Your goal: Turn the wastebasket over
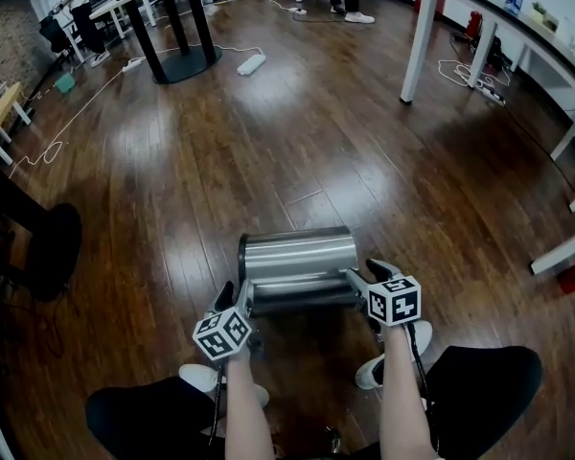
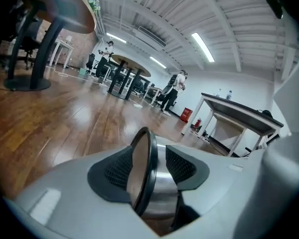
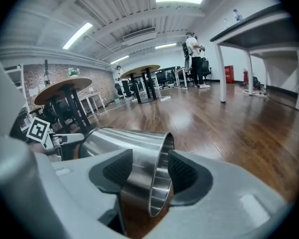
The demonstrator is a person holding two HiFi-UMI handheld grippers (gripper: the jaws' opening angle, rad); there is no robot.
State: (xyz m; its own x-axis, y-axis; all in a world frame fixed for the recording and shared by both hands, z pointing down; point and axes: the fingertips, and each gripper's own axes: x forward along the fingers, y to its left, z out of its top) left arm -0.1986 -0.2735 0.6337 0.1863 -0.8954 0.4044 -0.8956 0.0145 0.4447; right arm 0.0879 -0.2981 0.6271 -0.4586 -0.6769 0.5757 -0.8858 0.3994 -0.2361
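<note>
There is one wastebasket (image 1: 297,257), a smooth cylinder of brushed steel. It lies on its side on the glossy dark wood floor (image 1: 268,142), just ahead of the person's knees, with its curved wall catching the ceiling lights. One end is a flat disc ringed in black; the other is an open mouth with a thin rolled lip and faint ridges inside.

Two grippers work it, one at each end, each carrying one cube with square markers. The left gripper (image 1: 238,300) straddles the black-ringed end. Its two ribbed black pads (image 2: 114,171) stand apart, one on the disc side of the ring and one over the steel wall, with a gap showing there.

The right gripper (image 1: 364,276) straddles the open lip. One pad (image 3: 117,171) is outside the wall and one inside the mouth, parted and not squeezing.
</note>
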